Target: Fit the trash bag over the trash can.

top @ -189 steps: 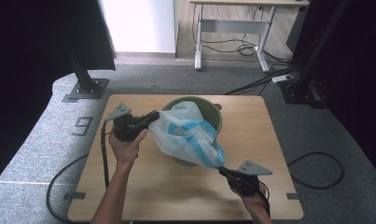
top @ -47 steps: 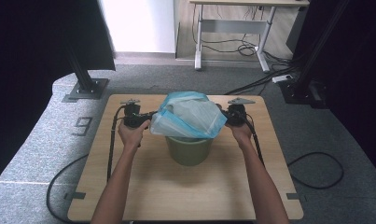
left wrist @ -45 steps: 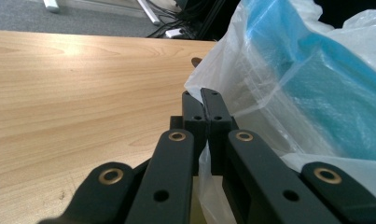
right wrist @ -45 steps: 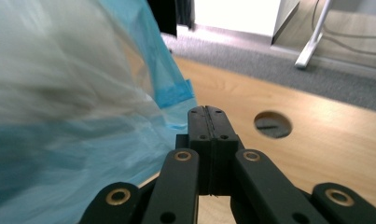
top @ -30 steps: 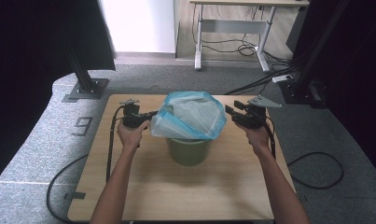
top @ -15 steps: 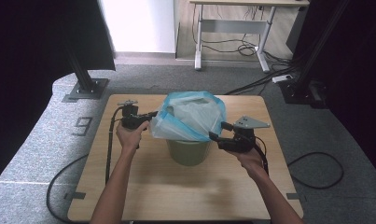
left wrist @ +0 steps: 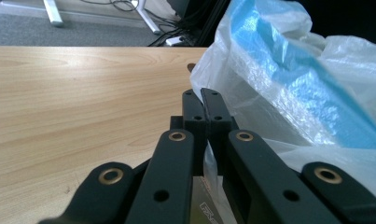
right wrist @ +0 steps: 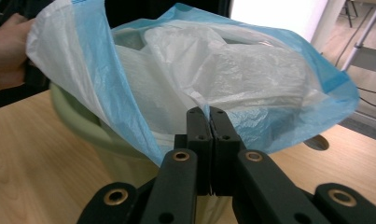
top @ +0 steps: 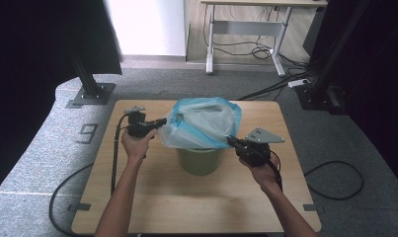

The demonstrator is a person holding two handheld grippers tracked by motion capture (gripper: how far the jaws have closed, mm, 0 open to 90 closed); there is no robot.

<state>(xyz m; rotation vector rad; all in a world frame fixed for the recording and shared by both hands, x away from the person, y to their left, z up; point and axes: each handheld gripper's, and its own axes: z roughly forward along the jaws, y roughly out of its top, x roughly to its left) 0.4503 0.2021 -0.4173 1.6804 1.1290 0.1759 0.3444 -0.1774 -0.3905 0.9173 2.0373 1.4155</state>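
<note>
A pale green bin (top: 199, 160) stands mid-table on the wooden table (top: 186, 207), with a blue and clear plastic bag (top: 204, 121) spread over its mouth. My left gripper (top: 162, 121) is shut on the bag's left edge; in the left gripper view the film (left wrist: 288, 79) runs between the closed jaws of the left gripper (left wrist: 204, 95). My right gripper (top: 231, 140) sits at the bag's near right rim. Its jaws have just closed, and in the right gripper view the right gripper (right wrist: 209, 112) is pinched on the bag (right wrist: 232, 60) above the bin (right wrist: 83, 123).
A white desk frame (top: 246, 34) and floor cables (top: 275, 86) lie beyond the table. Black stand bases sit at the back left (top: 90, 94) and back right (top: 320, 96). A hole (right wrist: 316, 142) is in the tabletop right of the bin. The left gripper's cable (top: 115, 153) trails along the table.
My right gripper came from the bag's far right side toward me and inward to the near right rim, and its jaws went from open to shut. The left gripper stayed put.
</note>
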